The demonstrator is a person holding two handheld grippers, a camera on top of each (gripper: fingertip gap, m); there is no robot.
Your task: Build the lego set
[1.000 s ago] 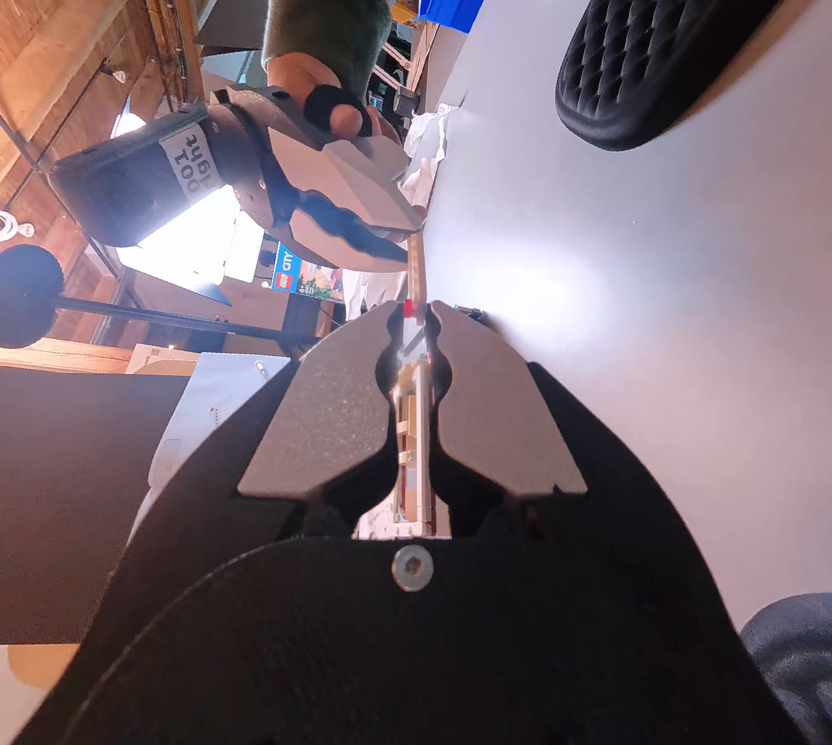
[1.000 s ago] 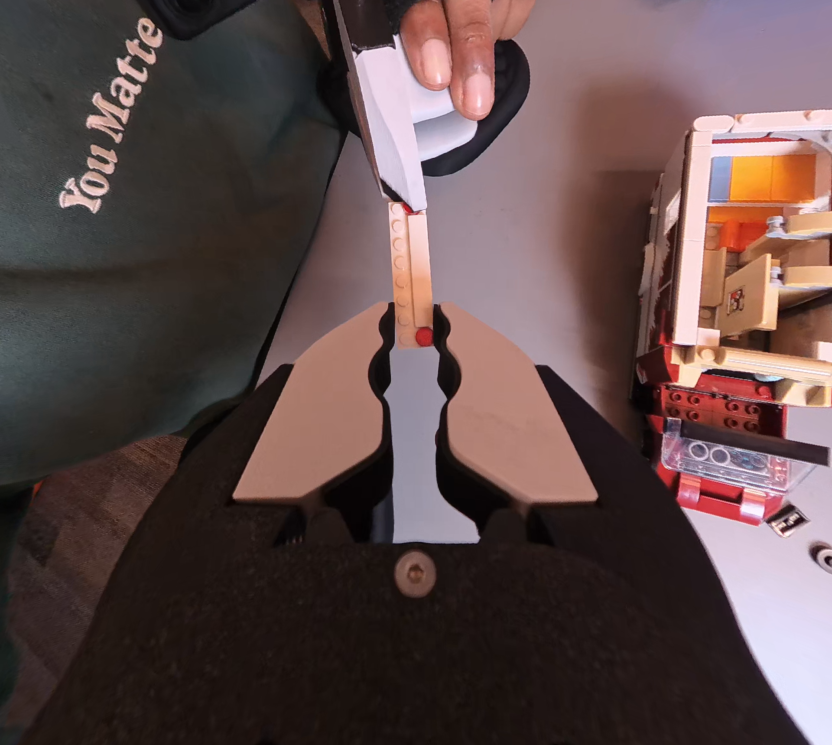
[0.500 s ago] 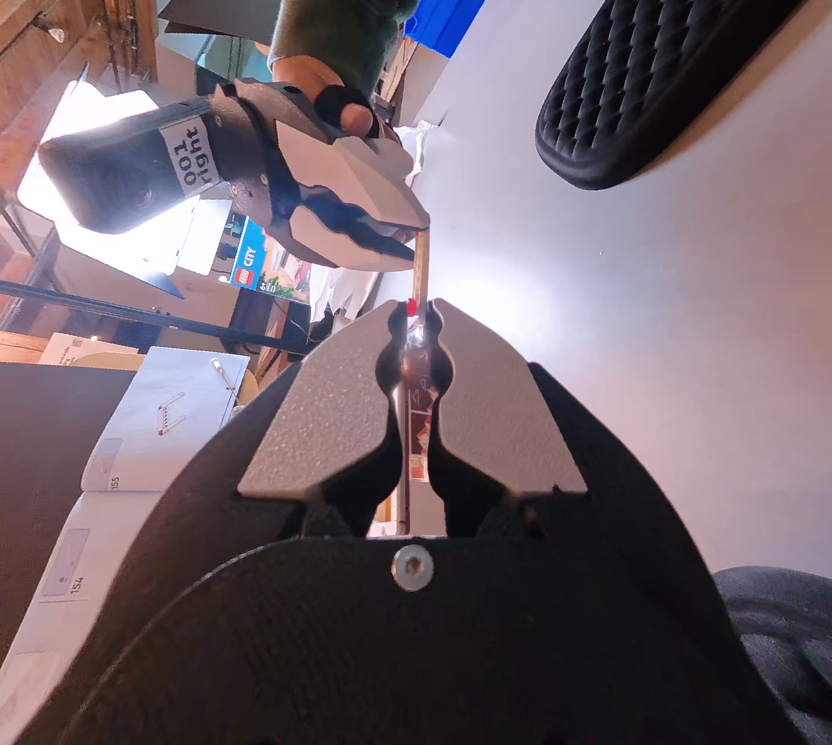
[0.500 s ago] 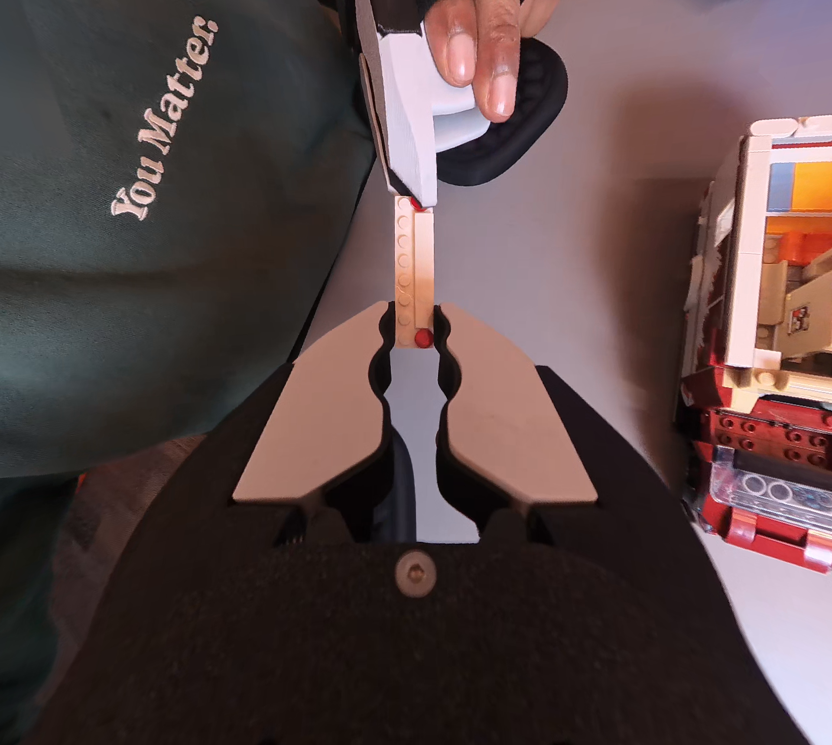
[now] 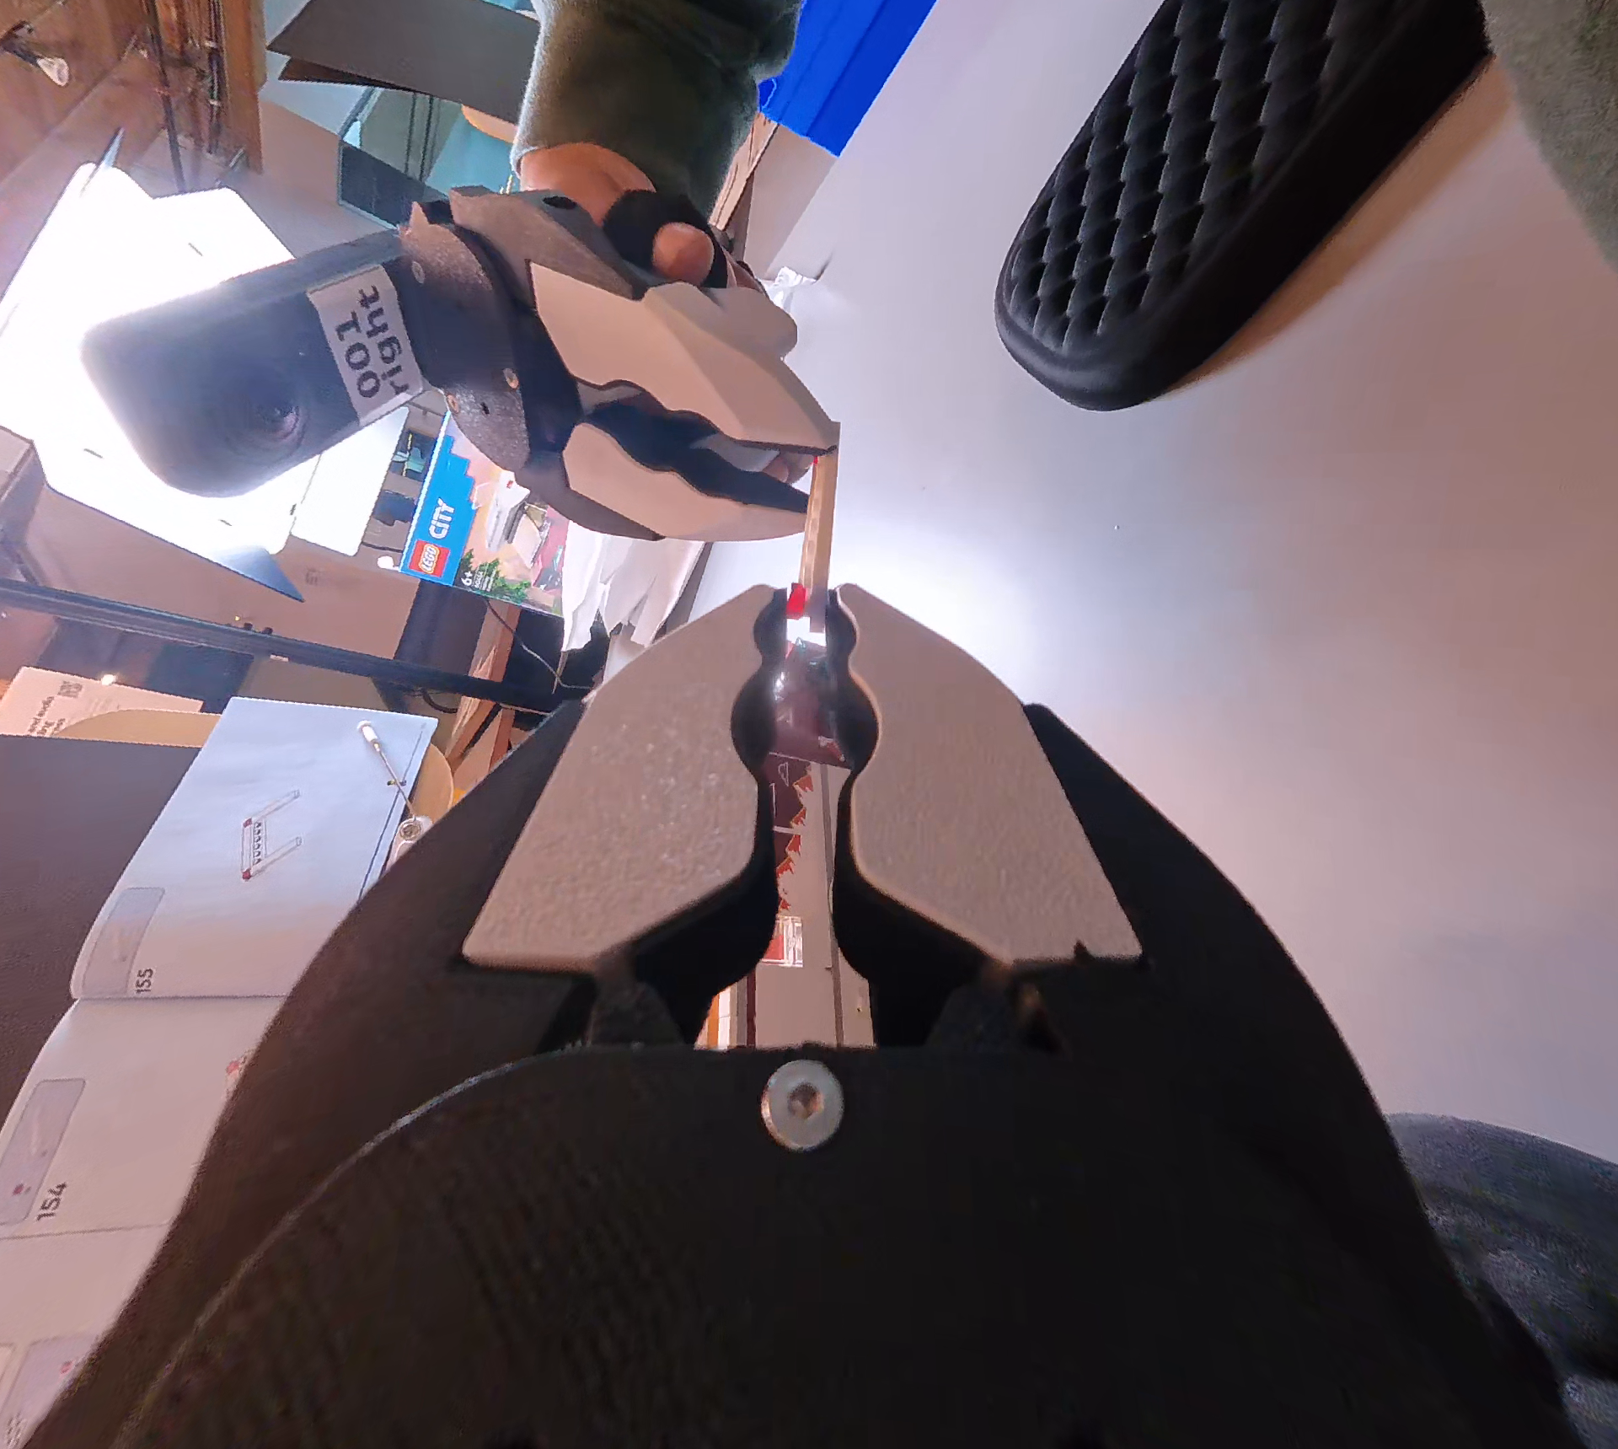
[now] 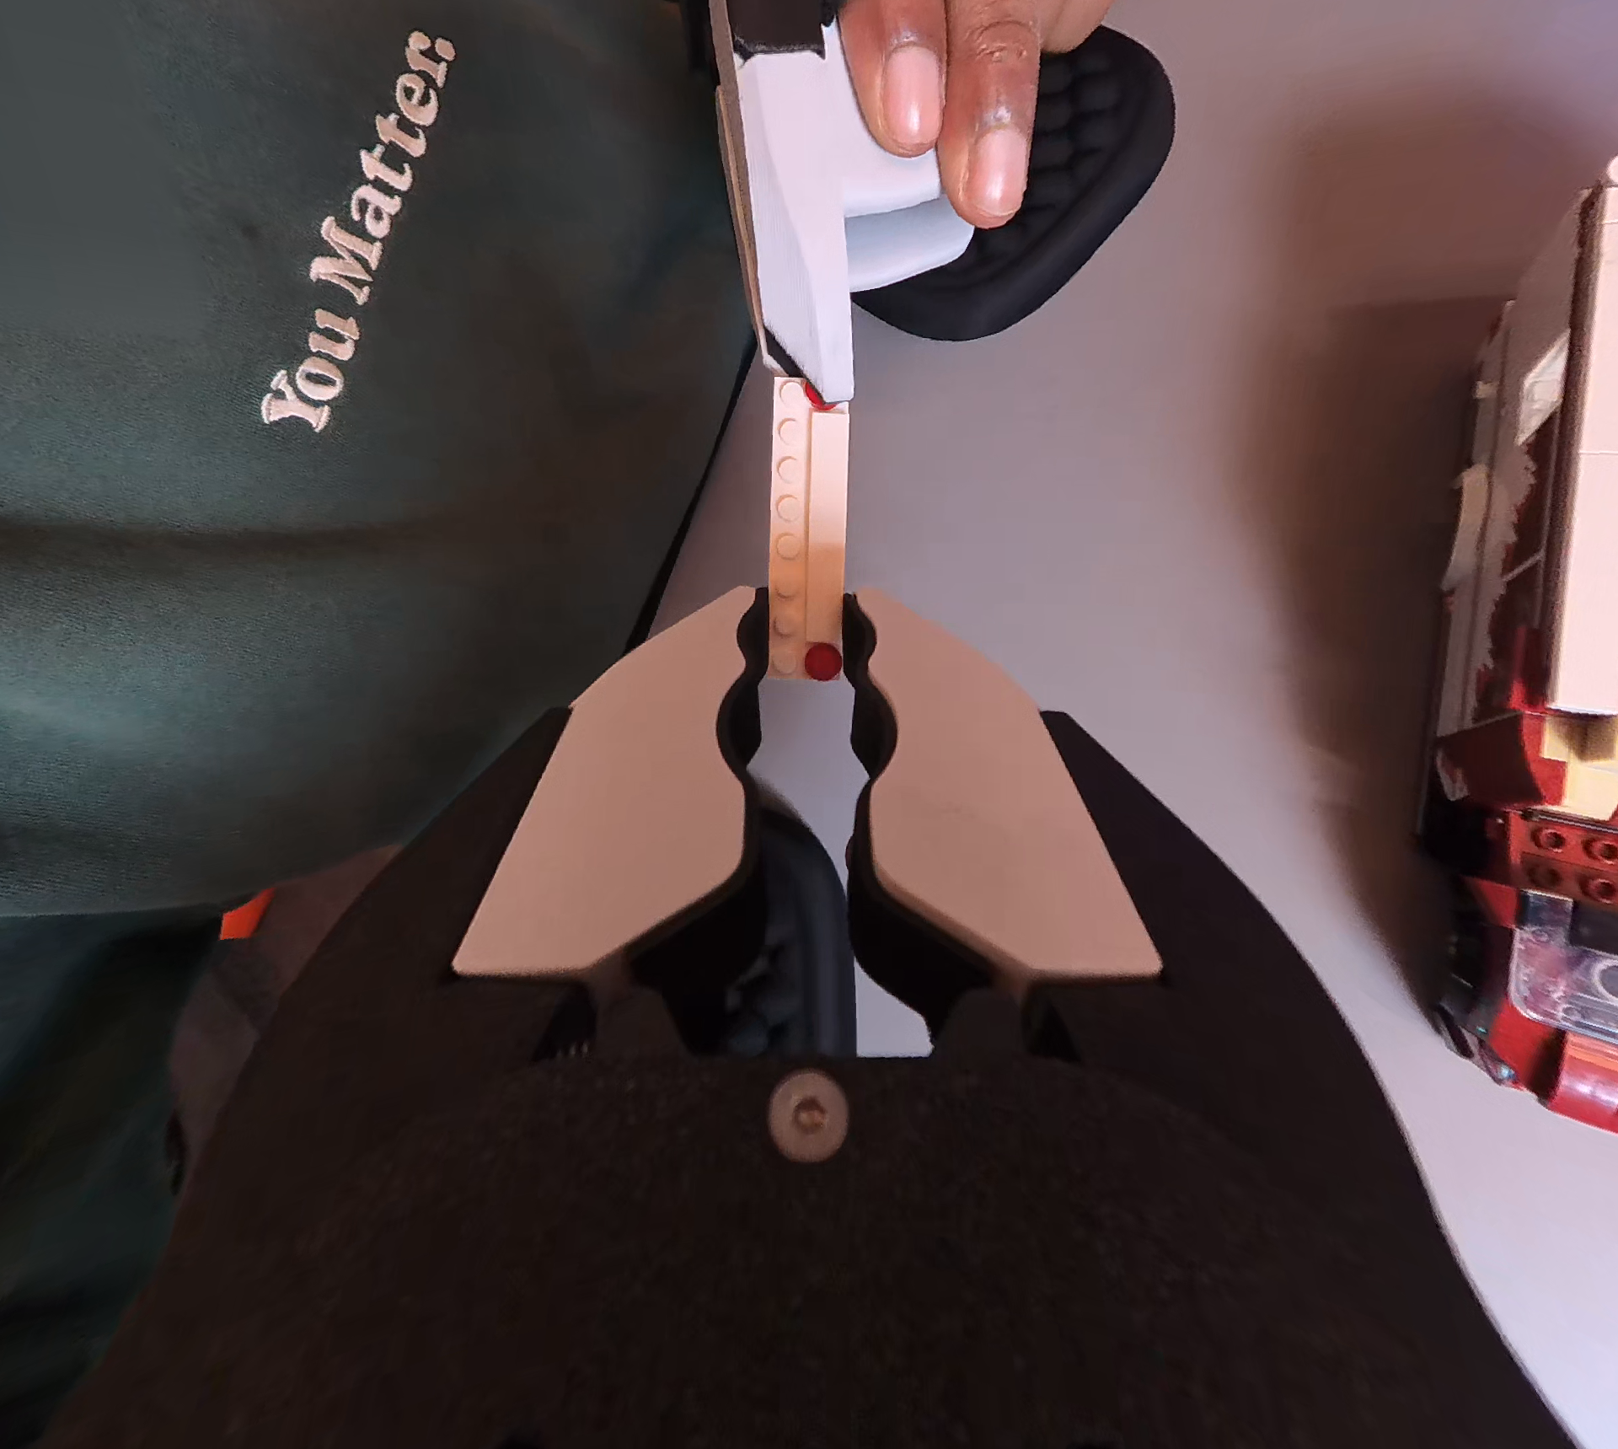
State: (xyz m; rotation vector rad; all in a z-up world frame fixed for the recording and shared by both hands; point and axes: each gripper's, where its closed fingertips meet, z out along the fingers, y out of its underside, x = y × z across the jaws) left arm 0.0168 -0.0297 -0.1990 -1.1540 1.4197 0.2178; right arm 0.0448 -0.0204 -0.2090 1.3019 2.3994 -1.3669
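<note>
A long tan brick plate [image 6: 807, 522] with a smooth tan strip and a red round stud at each end is held in the air between both grippers. My right gripper [image 6: 807, 641] is shut on its near end, pads pressed on its two long edges. My left gripper [image 5: 810, 606] is shut on the other end, seen edge-on in the left wrist view [image 5: 819, 531]. In the right wrist view the left gripper [image 6: 810, 321] grips the plate's far end. In the left wrist view the right gripper [image 5: 819, 461] grips the plate's far end.
A red, white and tan brick camper model [image 6: 1541, 706] stands at the right on the grey table [image 6: 1182, 531]. A black ribbed pad [image 5: 1243, 120] lies on the table. An open instruction booklet [image 5: 219, 925], a toy box [image 5: 473, 514] and a blue bin [image 5: 875, 6] lie beyond. My two grippers' fingertips are within a few centimetres of each other.
Both grippers keep their hold on the plate. The pair has drifted left, away from the camper model, which has slid toward the right edge of the right wrist view.
</note>
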